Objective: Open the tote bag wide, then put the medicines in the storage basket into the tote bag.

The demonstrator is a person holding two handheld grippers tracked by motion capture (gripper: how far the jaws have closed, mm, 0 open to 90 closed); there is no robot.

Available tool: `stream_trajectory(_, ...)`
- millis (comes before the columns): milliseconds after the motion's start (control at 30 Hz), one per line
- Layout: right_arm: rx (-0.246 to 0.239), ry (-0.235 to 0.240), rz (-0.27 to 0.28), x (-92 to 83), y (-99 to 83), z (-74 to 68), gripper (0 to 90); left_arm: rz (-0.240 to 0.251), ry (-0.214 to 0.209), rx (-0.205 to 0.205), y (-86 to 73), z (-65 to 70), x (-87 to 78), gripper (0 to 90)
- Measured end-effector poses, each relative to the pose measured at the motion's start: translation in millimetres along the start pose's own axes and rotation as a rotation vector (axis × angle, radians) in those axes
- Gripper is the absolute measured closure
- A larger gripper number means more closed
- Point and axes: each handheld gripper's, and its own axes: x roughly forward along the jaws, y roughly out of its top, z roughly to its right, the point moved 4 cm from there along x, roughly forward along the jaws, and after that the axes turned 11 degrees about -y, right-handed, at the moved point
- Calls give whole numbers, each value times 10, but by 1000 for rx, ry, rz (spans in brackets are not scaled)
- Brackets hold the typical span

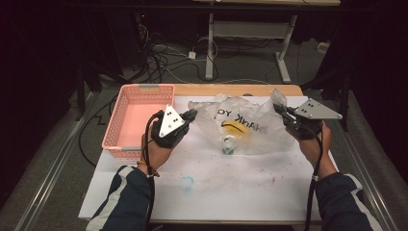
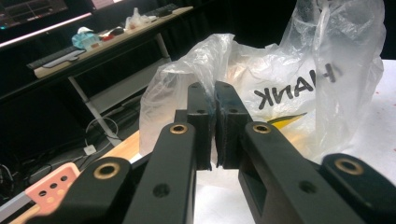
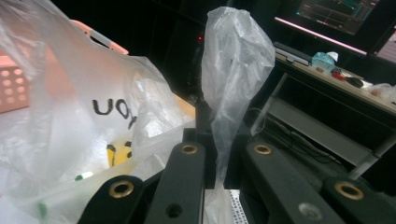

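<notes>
One clear plastic bag [image 1: 243,126] lies on the white worktop [image 1: 216,187], stretched between two claws. The left claw [image 1: 191,114] pinches its left edge, the right claw [image 1: 281,112] its right handle. One pink basket [image 1: 139,118] stands just left.

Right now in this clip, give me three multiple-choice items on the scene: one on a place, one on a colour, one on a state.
1. Where does the basket stand?
A. left of the plastic bag
B. right of it
C. on top of it

2. What colour is the basket?
A. blue
B. pink
C. green

3. What is the right gripper doing?
A. standing open over the table
B. shut on the plastic bag
C. shut on the basket

Key: 1 A, the high view shows the basket at the table's left edge, beside the bag. 2 B, its walls are pink. 3 B, the right gripper view shows a bunched strip of bag pinched between its jaws.
</notes>
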Motion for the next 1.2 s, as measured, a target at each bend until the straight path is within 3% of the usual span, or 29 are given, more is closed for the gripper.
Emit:
stream_trajectory(700, 17, -20, -2, 127, 8, 74, 897, 18, -1, -20, 128, -73, 247, 839)
stream_trajectory(833, 13, -26, 8, 135, 56, 110, 897, 47, 11, -23, 221, -90, 213, 840)
stream_trajectory(1200, 18, -22, 62, 26, 306, 125, 898, 99, 14, 26, 523, -27, 98, 841)
